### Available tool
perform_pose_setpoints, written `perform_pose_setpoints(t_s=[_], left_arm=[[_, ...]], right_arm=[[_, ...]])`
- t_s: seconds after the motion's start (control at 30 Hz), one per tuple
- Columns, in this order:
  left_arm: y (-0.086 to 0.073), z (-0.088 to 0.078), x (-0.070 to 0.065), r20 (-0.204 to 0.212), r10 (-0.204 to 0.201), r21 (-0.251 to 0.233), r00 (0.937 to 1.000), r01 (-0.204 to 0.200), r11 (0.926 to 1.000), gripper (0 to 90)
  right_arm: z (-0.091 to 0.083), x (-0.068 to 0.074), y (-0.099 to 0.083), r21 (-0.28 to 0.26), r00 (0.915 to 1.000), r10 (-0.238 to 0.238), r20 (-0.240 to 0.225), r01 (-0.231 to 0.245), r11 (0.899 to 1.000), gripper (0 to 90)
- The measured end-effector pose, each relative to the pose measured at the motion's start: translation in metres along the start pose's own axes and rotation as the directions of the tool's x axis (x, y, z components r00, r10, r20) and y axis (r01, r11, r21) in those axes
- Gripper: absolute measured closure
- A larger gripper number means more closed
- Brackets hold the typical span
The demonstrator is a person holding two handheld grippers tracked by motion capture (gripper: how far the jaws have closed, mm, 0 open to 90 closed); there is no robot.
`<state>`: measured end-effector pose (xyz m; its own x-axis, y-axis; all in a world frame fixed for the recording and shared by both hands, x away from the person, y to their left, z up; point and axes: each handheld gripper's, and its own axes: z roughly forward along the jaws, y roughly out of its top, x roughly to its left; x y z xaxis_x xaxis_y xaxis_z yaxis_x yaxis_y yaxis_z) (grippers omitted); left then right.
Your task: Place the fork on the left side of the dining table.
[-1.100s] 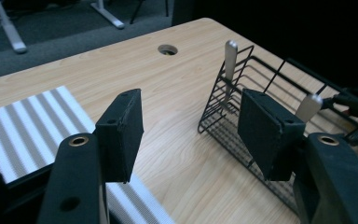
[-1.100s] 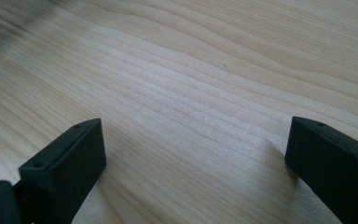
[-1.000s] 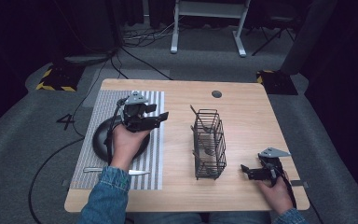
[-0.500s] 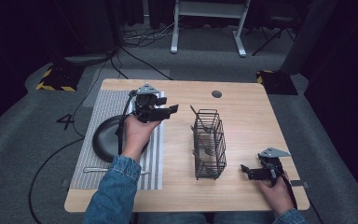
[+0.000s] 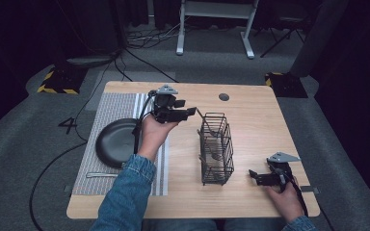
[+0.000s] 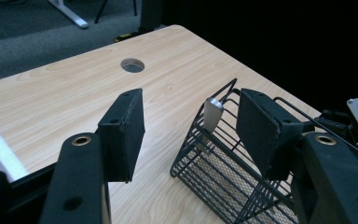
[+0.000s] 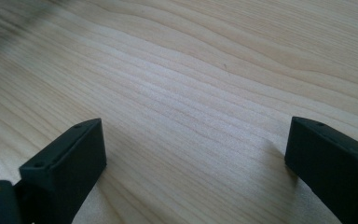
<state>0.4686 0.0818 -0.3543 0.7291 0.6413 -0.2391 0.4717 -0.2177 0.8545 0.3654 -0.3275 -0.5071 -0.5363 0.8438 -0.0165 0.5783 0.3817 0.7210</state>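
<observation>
Above the table (image 5: pixel 255 120), left hand-held gripper (image 5: pixel 191 111) open and empty, just beside the far end of the wire basket (image 5: pixel 217 149), metal utensil handle (image 6: pixel 211 114) upright inside, right hand-held gripper (image 5: pixel 254 174) open, low over bare wood near the basket's near end.

The person wears blue denim sleeves, cuffs at the wrists. The left gripper (image 5: pixel 185 113) is black, topped by a grey three-cornered plate, with a black cable trailing from it. Its arms carry brass-ringed holes, and its flat rectangular pads (image 6: pixel 123 130) look rough. The right gripper (image 5: pixel 256 176) matches, with a screw-holed grey plate.
</observation>
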Motion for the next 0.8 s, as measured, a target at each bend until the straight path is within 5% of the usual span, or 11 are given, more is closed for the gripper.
perform_pose_setpoints(t_s=[0.27,0.67,0.8], left_arm=[[-0.001,0.014,-0.001,0.017,-0.011,0.012,0.9998,0.011,0.9999,42.7],[-0.005,0.033,-0.003,0.055,-0.029,0.036,0.9981,0.027,0.999,57.5],[-0.006,0.039,-0.002,0.082,-0.072,0.061,0.994,0.067,0.9959,60.7]], right_arm=[[0.0,0.0,0.0,0.0,1.0,0.0,0.0,0.0,1.0,5.1],[0.0,0.0,0.0,-0.002,1.0,-0.001,0.0,0.001,1.0,5.4],[0.0,0.0,0.0,-0.002,1.0,-0.001,0.0,0.001,1.0,5.4]])
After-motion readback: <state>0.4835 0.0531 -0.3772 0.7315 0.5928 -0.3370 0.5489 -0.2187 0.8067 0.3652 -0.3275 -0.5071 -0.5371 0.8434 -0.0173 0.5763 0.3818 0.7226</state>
